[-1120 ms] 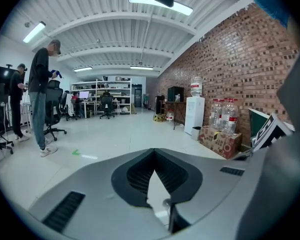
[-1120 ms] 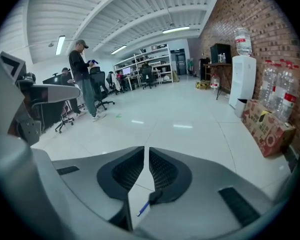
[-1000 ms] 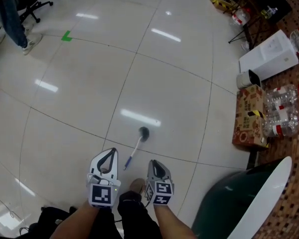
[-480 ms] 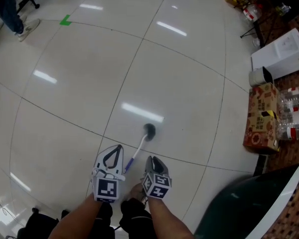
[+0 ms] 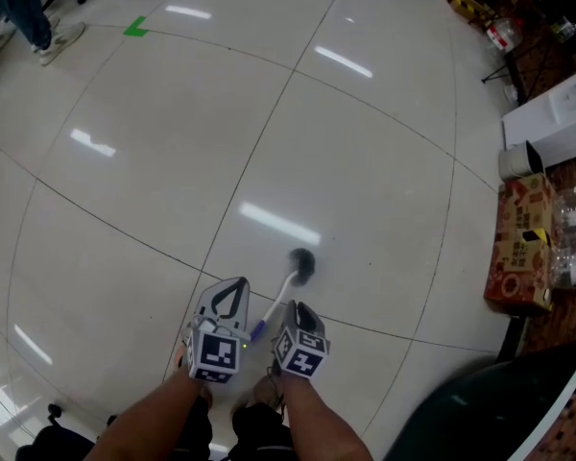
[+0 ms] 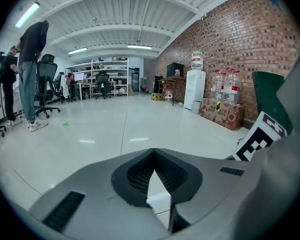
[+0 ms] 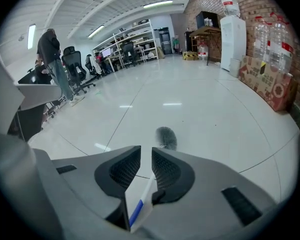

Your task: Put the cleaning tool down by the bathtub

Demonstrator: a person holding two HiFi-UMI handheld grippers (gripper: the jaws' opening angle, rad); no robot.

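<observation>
A brush with a grey bristle head [image 5: 302,262] and a white handle with a blue band [image 5: 259,329] slants out ahead of me over the pale tiled floor. My right gripper [image 5: 302,309] is shut on the handle; in the right gripper view the handle [image 7: 140,204] runs between the jaws and the bristle head [image 7: 165,137] shows beyond them. Just left of the handle is my left gripper [image 5: 237,283], shut with nothing in it. The dark green bathtub [image 5: 480,416] with a white rim [image 5: 568,392] fills the bottom right corner and shows again [image 6: 267,91] at the right.
A printed cardboard box [image 5: 520,248], water bottles [image 5: 571,248] and a white unit [image 5: 557,113] line the brick-floored strip on the right. A person [image 6: 30,74] stands among office chairs [image 6: 46,91] far off on the left. Green tape [image 5: 134,29] marks the floor.
The view has swung left and forward, so the bathtub and boxes slid toward the right edge. Both grippers and the brush kept their places relative to each other.
</observation>
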